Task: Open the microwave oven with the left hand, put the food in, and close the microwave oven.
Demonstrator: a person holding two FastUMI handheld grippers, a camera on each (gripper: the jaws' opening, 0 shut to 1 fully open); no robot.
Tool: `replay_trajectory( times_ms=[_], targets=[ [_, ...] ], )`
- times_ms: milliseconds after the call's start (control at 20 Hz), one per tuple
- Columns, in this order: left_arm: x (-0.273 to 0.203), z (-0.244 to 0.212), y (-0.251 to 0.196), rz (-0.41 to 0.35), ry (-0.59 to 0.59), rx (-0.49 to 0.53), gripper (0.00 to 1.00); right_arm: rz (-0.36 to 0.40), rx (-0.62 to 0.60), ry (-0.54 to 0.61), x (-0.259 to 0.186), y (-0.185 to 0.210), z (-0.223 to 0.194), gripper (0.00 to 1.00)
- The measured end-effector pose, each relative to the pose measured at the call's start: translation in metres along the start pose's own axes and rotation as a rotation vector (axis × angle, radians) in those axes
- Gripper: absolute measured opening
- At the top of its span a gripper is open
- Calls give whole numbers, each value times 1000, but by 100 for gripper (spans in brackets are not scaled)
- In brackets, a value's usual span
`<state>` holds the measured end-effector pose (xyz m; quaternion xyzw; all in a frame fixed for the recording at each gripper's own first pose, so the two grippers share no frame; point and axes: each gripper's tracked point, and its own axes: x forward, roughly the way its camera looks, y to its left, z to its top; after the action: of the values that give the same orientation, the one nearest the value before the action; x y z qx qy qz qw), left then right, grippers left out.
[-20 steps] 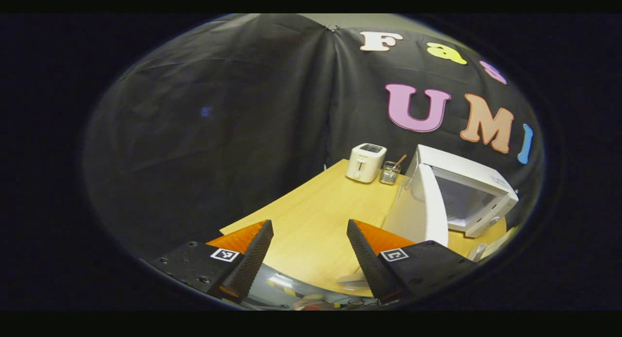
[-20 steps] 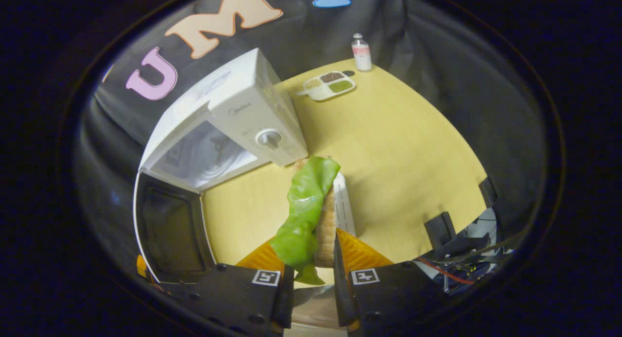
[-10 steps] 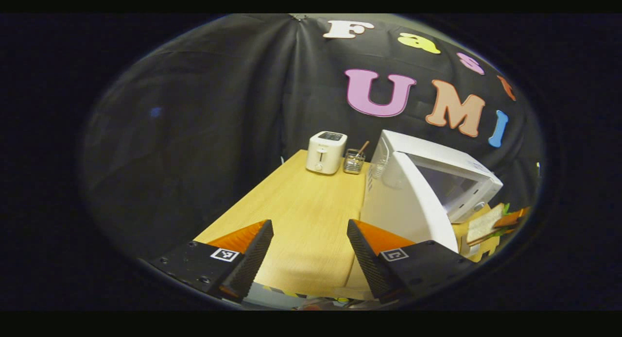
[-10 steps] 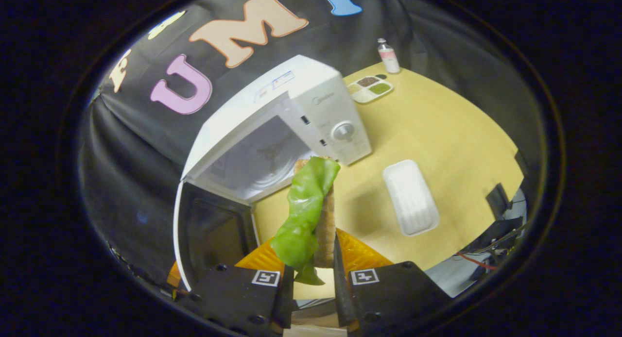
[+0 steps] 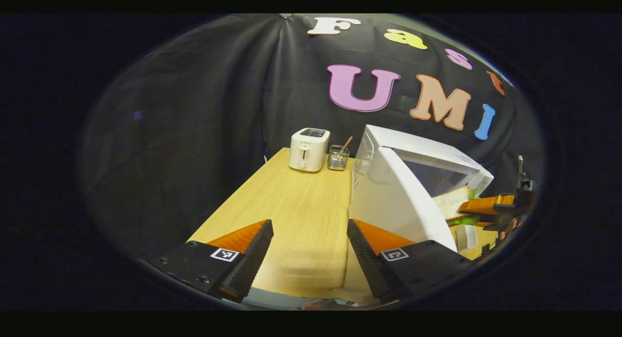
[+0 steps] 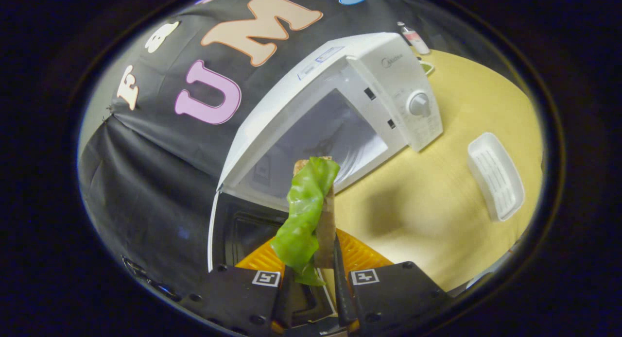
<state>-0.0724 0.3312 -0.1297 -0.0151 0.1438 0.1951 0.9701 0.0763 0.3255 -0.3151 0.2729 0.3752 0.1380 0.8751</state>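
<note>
On the counter (image 6: 437, 215) the microwave (image 6: 388, 84) stands with door (image 5: 393, 206) open, the right gripper (image 6: 311, 278) clamping the sandwich (image 6: 311, 206) just before its cavity, the left gripper (image 5: 311, 259) spread empty beside the door; next, likely ease the sandwich inside.

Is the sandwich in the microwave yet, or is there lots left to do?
Not yet. Done: the microwave door is swung open. In hand: the right gripper has its jaws shut on the sandwich, lettuce hanging out, held up in front of the open cavity. The left gripper is open and holds nothing, beside the door. Left to do: set the sandwich inside, let go, and shut the door.
</note>
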Motion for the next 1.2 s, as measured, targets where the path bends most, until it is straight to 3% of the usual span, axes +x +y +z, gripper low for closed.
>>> replay_trajectory(
  times_ms=[400,800,1000,1050,1200],
  targets=[
    [-10,-1,8,40,-9,-21,90,67,34,-47,57,16,19,38],
    [-13,-9,17,65,11,-39,92,77,98,-109,126,17,47,38],
    [-14,-14,24,81,26,-46,90,16,107,-210,148,7,67,38],
    [-14,-17,26,87,32,-50,90,7,119,-231,151,6,71,30],
    [-15,-21,30,94,46,-61,90,-35,128,-282,159,1,80,38]
  ],
)
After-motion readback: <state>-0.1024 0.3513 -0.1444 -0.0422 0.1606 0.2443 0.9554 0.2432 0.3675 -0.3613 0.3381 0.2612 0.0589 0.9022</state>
